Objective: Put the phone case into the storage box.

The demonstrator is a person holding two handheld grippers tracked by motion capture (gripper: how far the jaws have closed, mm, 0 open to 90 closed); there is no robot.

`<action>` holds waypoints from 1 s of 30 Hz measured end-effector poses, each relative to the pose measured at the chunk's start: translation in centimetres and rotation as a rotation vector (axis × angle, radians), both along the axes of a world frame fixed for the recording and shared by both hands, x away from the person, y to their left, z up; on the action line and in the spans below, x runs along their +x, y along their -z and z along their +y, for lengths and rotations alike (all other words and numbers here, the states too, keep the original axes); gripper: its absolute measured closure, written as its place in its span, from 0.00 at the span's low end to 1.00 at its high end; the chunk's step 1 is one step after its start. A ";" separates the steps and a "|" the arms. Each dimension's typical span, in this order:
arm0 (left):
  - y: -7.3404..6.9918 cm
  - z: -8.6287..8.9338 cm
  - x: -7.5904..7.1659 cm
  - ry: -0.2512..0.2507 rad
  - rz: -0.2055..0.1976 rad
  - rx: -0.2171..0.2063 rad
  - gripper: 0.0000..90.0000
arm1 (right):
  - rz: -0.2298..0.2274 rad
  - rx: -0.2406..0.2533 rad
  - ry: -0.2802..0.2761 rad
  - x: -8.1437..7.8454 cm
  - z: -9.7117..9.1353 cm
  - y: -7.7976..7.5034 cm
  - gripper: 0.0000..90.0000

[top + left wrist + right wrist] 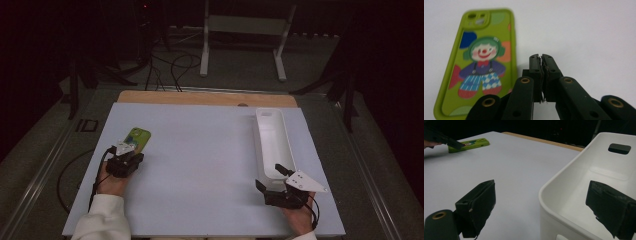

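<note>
A pale blue surface (200,165) is lying under dim light with dark floor and stands behind it, and the green phone case (137,138) is resting flat near its left edge, not yet lifted. The left gripper (131,154) is sitting just beside the case with its jaws pressed together on nothing, while the right gripper (274,177) is waiting with jaws wide apart astride the near end wall of the white bin (272,137) by the right edge. Judging by this, the work is barely beginning: the case is waiting to be grasped and, probably, carried across to the bin.
</note>
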State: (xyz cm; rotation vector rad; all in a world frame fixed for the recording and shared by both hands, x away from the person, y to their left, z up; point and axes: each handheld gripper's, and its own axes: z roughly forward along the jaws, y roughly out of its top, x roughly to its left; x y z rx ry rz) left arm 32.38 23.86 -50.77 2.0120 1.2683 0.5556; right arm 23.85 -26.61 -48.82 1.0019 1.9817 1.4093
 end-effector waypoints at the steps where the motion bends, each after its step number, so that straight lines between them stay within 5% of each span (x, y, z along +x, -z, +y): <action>1: -0.3 0.0 -0.2 0.008 -0.012 -0.005 0.96 | 0.000 0.001 -0.001 0.0 0.0 0.0 0.10; 15: -5.4 1.0 -4.4 0.084 -0.219 -0.119 0.71 | -0.016 0.015 0.001 0.0 -0.4 -0.8 0.10; 17: -5.8 1.2 -5.2 0.089 -0.235 -0.139 0.59 | -0.014 0.017 -0.002 0.1 -0.4 -0.8 0.10; 26: -5.0 1.9 -8.0 0.066 -0.269 -0.132 0.19 | -0.015 0.012 -0.002 -0.1 -0.3 -0.9 0.10; 30: -4.2 2.1 -8.7 0.075 -0.270 -0.130 0.10 | -0.019 0.014 -0.002 -0.2 -0.3 -0.9 0.10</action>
